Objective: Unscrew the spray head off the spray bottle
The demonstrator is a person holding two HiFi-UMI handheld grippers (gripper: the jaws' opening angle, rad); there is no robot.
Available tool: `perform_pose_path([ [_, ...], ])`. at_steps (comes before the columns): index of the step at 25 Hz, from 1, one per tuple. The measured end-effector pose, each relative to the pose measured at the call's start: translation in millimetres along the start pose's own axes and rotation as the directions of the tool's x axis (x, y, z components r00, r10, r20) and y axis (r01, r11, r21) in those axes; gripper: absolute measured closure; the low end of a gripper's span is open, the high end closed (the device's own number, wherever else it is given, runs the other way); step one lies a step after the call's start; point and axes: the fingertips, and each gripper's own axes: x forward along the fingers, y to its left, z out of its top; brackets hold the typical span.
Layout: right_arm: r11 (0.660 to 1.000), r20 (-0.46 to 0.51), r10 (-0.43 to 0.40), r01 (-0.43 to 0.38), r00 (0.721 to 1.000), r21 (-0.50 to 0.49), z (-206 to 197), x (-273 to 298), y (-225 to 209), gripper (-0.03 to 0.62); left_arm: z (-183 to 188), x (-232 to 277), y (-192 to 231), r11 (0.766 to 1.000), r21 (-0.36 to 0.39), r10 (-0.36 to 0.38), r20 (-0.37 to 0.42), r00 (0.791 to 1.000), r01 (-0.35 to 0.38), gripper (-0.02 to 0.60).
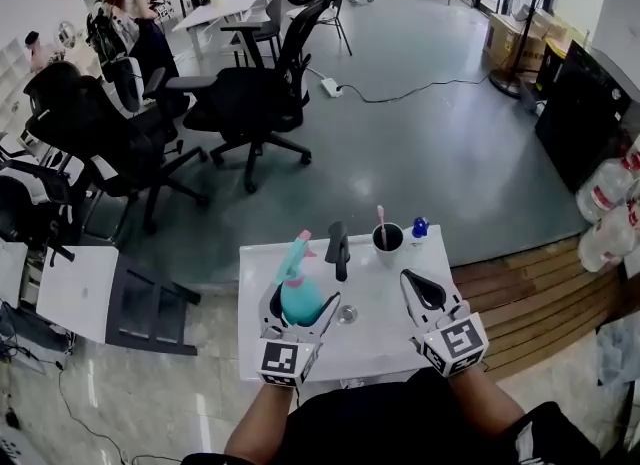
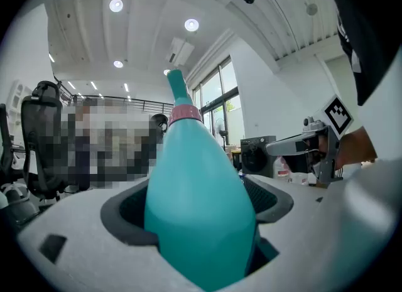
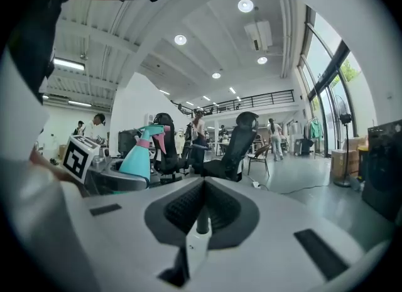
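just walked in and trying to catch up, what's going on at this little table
A person holds a gripper in each hand over a small white table. The left gripper is clamped on the body of a teal spray bottle, with the spray head not yet unscrewed. The right gripper is shut and empty, apart from the bottle on its right.

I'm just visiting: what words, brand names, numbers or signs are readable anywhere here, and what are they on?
No readable words or numbers anywhere.
The left tool and right tool carry square black-and-white markers: coded patterns, not letters.
Red labels on the clear plastic jugs at the head view's right edge: too small to read.
The teal plastic spray bottle: no print showing.
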Motion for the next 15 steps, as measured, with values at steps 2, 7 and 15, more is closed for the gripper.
perform_pose_path([
  [2, 1.0, 0.001, 0.002, -0.002, 1.0, -0.001, 0, 1, 0, 0.591, -2, 0, 0, 1.0, 0.006, 0.0, -0.005, 1.0, 0.0, 0.15],
  [7, 1.0, 0.005, 0.012, -0.012, 1.0, -0.01, 0, 2, 1, 0.591, -3, 4, -7, 1.0, 0.016, -0.016, -0.008, 1.0, 0.016, 0.15],
  [15, 0.999, 0.044, 0.041, -0.042, 0.998, 0.034, 2, -1, 4, 0.589, 0, 9, -25, 0.999, 0.027, -0.047, -0.004, 0.999, 0.047, 0.15],
])
